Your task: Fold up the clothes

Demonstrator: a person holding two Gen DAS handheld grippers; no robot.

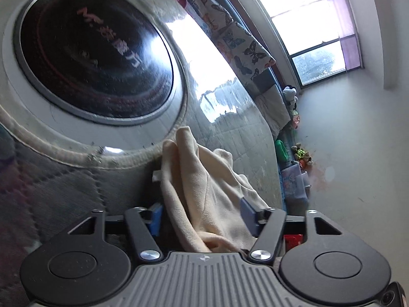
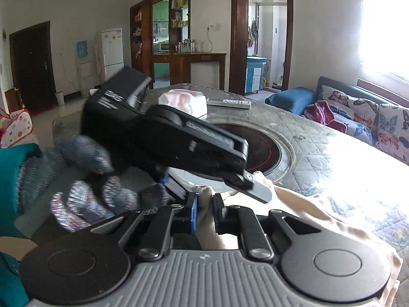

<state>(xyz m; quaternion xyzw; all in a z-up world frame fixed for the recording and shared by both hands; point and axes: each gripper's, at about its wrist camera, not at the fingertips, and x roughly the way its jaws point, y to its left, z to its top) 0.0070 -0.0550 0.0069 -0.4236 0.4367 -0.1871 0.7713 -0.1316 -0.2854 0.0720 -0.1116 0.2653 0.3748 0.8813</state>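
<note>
Two sets of tongs on one cream garment [image 1: 204, 192], bunched at the near edge of the quilted counter [image 2: 332, 148]. Right tongs [image 2: 204, 217] pinched nearly closed on a fold of the cloth, blue pad on one side, black on the other, fabric squeezed between. Left tongs [image 1: 202, 217] standing about half wide, cloth heaped up between the blue pads, pressed against the one on the right of the left wrist view, clear of the other; no firm grip to be seen. Left tool reaching across the right wrist view, held by a gloved hand [image 2: 84, 179], teal sleeve [image 2: 10, 168] behind. Dark round glass plate [image 1: 94, 51] set into the counter just beyond the garment. Farther back, a pink-and-white pack [image 2: 184, 101] and a remote [image 2: 230, 103]. Butterfly cushions [image 2: 358, 112] on the sofa by the window [image 1: 314, 25].
</note>
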